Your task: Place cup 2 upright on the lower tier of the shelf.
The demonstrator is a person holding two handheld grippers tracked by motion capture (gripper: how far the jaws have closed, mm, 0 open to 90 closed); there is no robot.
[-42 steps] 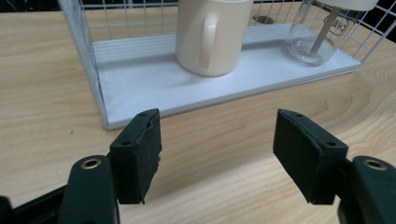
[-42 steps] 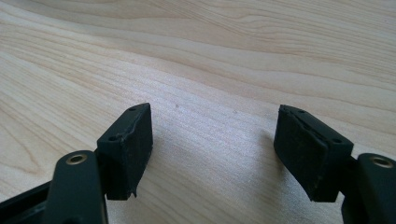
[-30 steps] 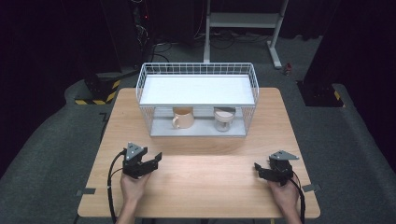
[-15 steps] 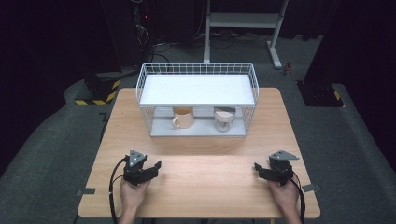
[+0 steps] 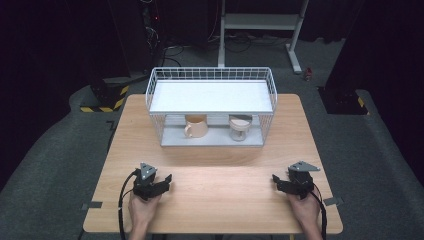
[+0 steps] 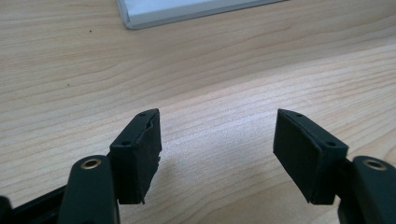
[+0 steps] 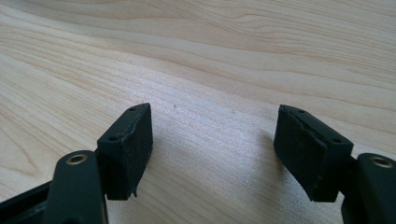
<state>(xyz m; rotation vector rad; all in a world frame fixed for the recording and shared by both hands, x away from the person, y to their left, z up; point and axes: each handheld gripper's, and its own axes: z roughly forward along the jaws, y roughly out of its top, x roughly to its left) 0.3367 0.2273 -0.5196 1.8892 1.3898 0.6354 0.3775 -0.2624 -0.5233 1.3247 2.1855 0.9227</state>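
So the left hand-held gripper (image 5: 161,183) sits low over the near left part of the desk (image 5: 215,170), with the person's left hand (image 5: 142,210) wrapped around it from behind. In the left gripper view its jaws stand apart with nothing but bare wood grain between them, and the corner of the rack's grey base shelf (image 6: 187,11) peeks in at the top edge.

The right hand-held gripper (image 5: 281,182) is over at the near right, well apart from the left one, held by the right hand (image 5: 305,212). Its jaws also stand visibly apart in the right gripper view, nothing between the pads, just desk.

Further out, the white wire rack (image 5: 211,107) stands at the far middle of the desk, well away from both grippers. Under its white top shelf, on the lower level, there's a tan mug (image 5: 196,126) on the left side, handle pointing left, more or less straight ahead of the left gripper but far off. Just beside it to the right is a small pale cup (image 5: 240,127), apart from the mug, not touching.
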